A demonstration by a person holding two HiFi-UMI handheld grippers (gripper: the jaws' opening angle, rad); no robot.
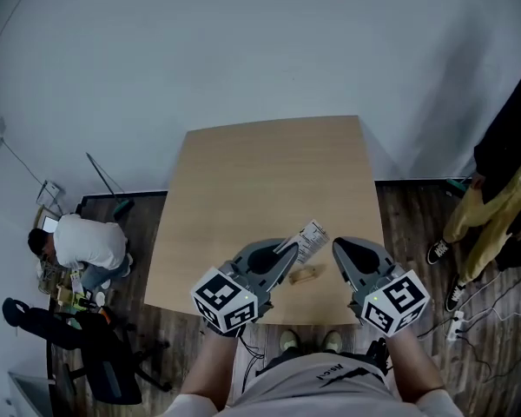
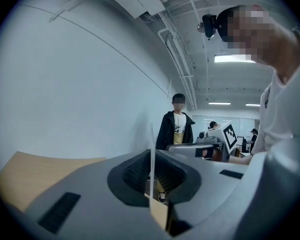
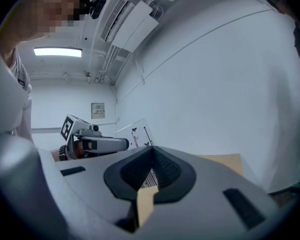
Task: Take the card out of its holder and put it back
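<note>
Two grippers: the left gripper [image 1: 286, 252] at seven o'clock of the table [image 1: 269, 163], the right gripper [image 1: 339, 247] at five. One table. One card [image 1: 311, 237]. One holder [image 1: 305, 276]. Two bystanders: a crouching person [image 1: 87, 243] at nine o'clock, a standing person [image 1: 504, 181] at three.

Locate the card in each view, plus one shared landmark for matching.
Head view: card just below centre, sticking out of the left gripper jaws, over the table.
Left gripper view: card edge-on at centre, clamped between the jaws.
Right gripper view: card left of centre, beyond the jaws.
Shared landmark: the table.
</note>
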